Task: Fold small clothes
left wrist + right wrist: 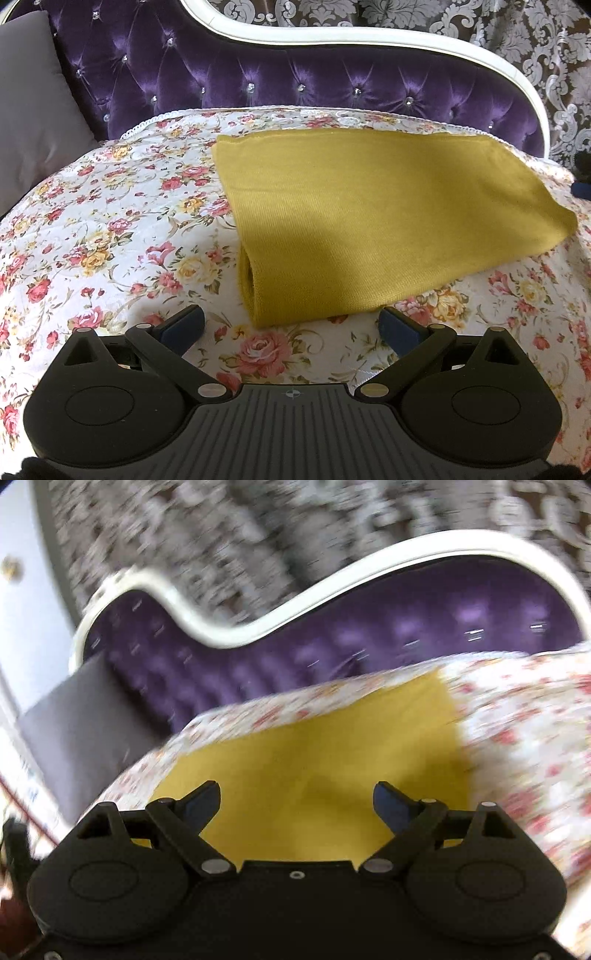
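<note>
- My left tool (291, 321) has its jaws spread wide and holds nothing; the blue pads (397, 326) hang just above the floral quilted bedspread (110, 229).
- In the left wrist view the mustard-yellow knit garment (369, 214) lies flat on the bedspread just ahead of the tool, filling the centre and right of the frame. Its near edge sits between the two pads and a little beyond them, not touching either.
- The garment looks already folded at least once: a rolled, doubled edge shows at its lower left corner, just up from the left pad.
- Its long axis runs from that lower left corner away toward the upper right of the frame, where the far edge lies near the purple tufted headboard (258, 81).
- My right tool (297, 801) is also wide open and empty. Its view is badly smeared, so I judge it is swinging; the garment (332, 746) fills the frame centre directly under and ahead of its jaws.
- Judgement: the right tool sits over the cloth, the left only at its near edge, so the right is nearer the cloth's middle and the left is nearer the near corner.
- A grey pillow (33, 110) lies at the left of the frame, well apart from the garment.
</note>
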Available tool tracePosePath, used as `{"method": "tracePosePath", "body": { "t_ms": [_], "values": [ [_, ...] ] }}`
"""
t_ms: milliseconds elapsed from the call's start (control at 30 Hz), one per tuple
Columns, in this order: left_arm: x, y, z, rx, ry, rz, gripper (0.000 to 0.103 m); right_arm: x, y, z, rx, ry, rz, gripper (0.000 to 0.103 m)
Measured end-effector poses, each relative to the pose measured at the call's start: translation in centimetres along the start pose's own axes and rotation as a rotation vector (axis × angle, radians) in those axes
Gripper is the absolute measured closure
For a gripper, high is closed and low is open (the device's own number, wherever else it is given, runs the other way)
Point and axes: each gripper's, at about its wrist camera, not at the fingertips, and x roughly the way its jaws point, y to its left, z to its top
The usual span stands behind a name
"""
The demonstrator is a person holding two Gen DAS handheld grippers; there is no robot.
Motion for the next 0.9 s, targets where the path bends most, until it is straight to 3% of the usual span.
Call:
{"method": "tracePosePath", "body": {
  "t_ms": [100,167,600,700,833,900],
  "values": [
    [0.0,0.0,0.0,0.001,0.000,0.001,0.001,0.0,-3.5,1.2,0.029,-0.008,-0.063,0.012],
    [0.0,0.0,0.0,0.001,0.000,0.000,0.001,0.5,-5.5,1.4,0.079,0.006,-0.059,0.012],
    [-0.7,0.4,0.1,-0.024,-0.008,-0.023,0.002,5.1,-10.3,0.6,0.229,0.049,0.106,0.012],
    [-1.8,0.6,1.0,-0.045,-0.006,-0.013,0.002,5.4,-10.8,1.1,0.246,0.047,0.142,0.018],
    [-3.6,0.2,4.2,-0.063,-0.077,-0.053,0.002,6.4,-10.9,1.8,0.237,0.052,0.124,0.035],
    [-3.8,-0.5,6.1,-0.052,-0.082,-0.078,0.002,6.4,-10.8,2.3,0.210,0.060,0.077,0.068]
  ]
}}
